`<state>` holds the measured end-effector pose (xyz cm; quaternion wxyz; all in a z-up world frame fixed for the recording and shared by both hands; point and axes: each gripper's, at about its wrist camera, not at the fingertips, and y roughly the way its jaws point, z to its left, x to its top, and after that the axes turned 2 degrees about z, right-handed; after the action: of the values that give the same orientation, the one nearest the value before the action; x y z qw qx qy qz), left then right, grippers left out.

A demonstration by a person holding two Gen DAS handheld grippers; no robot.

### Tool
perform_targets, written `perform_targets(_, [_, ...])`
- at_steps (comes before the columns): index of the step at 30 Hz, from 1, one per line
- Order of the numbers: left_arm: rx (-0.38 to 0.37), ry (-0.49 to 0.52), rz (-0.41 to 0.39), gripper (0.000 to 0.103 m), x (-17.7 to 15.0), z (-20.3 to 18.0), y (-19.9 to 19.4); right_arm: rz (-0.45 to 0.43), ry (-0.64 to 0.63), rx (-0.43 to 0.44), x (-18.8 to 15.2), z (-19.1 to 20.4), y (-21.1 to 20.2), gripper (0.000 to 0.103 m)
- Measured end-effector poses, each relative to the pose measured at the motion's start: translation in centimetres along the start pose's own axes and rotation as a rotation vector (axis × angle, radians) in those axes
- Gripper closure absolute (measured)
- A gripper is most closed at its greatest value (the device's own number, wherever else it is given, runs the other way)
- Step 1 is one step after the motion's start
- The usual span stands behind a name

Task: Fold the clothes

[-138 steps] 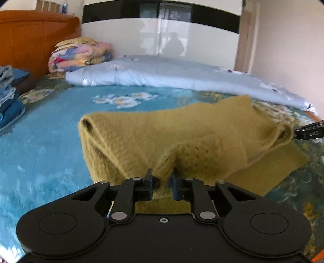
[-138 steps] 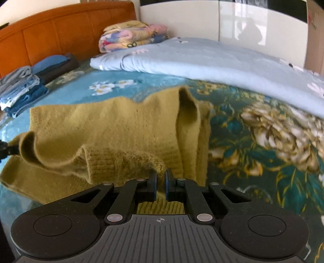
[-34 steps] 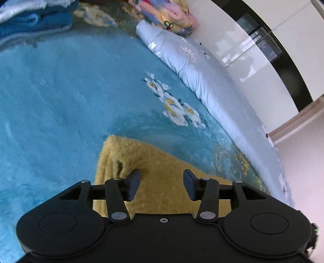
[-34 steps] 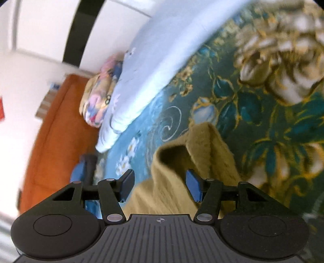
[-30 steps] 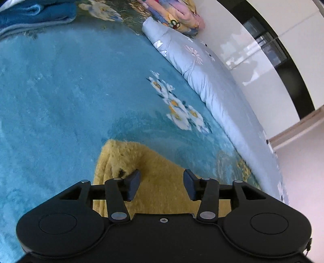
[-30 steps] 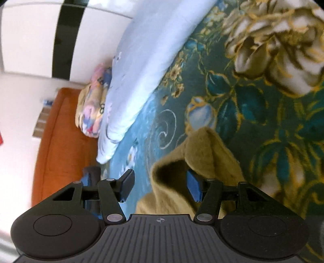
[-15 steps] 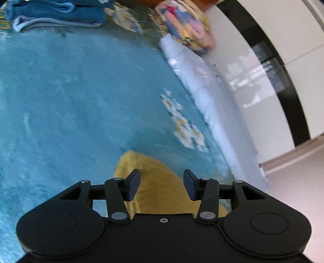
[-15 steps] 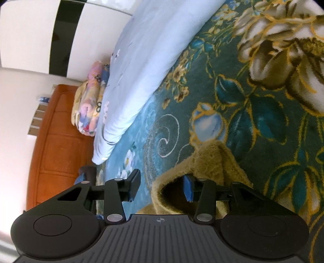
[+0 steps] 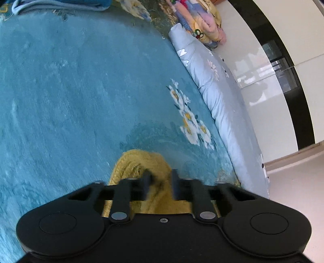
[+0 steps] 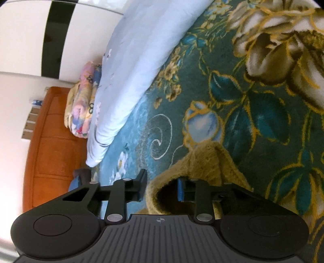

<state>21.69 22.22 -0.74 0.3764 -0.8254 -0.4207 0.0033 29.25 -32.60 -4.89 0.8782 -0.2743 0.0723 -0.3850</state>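
Lies crumpled on the bed, this mustard-yellow knitted sweater point(image 9: 141, 161), showing at six o'clock in the left wrist view as a rounded hump of knit against the black tool. Sits bunched between the blurred fingers of the left gripper point(image 9: 160, 178), whose jaws have just been closing and now pinch the fabric that fills the gap. Appears again point(image 10: 204, 161) at six o'clock in the right wrist view as a folded edge curling round a dark hollow. Straddled there by the right gripper point(image 10: 161, 182): jaws just been closing too, only the woolly rim of the fold between them, the left finger touching or just beside that rim, the blue pad of the other standing in the hollow with a gap beside it, so not yet pressed together. Under the sweater, a teal plush bedspread with white and gold flowers point(image 9: 70, 101) point(image 10: 253, 113). Further out, towards two o'clock in the left view and eleven o'clock in the right, a long pale-blue rolled quilt point(image 9: 222, 105) point(image 10: 137, 60). At its far end, a folded pink-and-yellow patterned blanket point(image 9: 202, 26) point(image 10: 83, 107). At nine o'clock in the right view, an orange-brown padded headboard point(image 10: 50, 141). Beyond the quilt, glossy white wardrobe doors with a black band point(image 9: 283, 70) point(image 10: 54, 40). At eleven o'clock in the left view, a stack of folded blue clothes point(image 9: 60, 5).
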Motion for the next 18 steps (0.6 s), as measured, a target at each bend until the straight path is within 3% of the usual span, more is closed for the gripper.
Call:
perform_targets(3, [0.001, 0.009, 0.024, 0.089, 0.0, -0.2, 0.5, 0.006, -0.003, -0.015, 0.1, 0.0, 0.4, 0.088])
perform_targets(5, [0.006, 0.008, 0.052, 0.07, 0.2, 0.0, 1.5, 0.01, -0.007, -0.012, 0.1, 0.2, 0.7, 0.089])
perform_targets(9, [0.003, -0.028, 0.048, 0.068, -0.3, 1.1, 2.6, 0.007, -0.041, -0.021, 0.0, 0.9, 0.8, 0.09])
perform_targets(11, [-0.004, -0.021, 0.035, 0.075, -0.7, 1.0, 2.8, -0.001, -0.05, -0.024, 0.1, 1.0, 0.7, 0.09])
perform_targets(13, [0.009, 0.002, 0.013, 0.096, -0.9, 0.7, 2.9, -0.009, -0.048, -0.026, 0.1, 1.0, 0.7, 0.091])
perform_targets(18, [-0.02, 0.001, -0.072, 0.098, -0.9, 0.9, 1.2, -0.073, -0.062, -0.023, 0.2, 1.1, -0.2, 0.095])
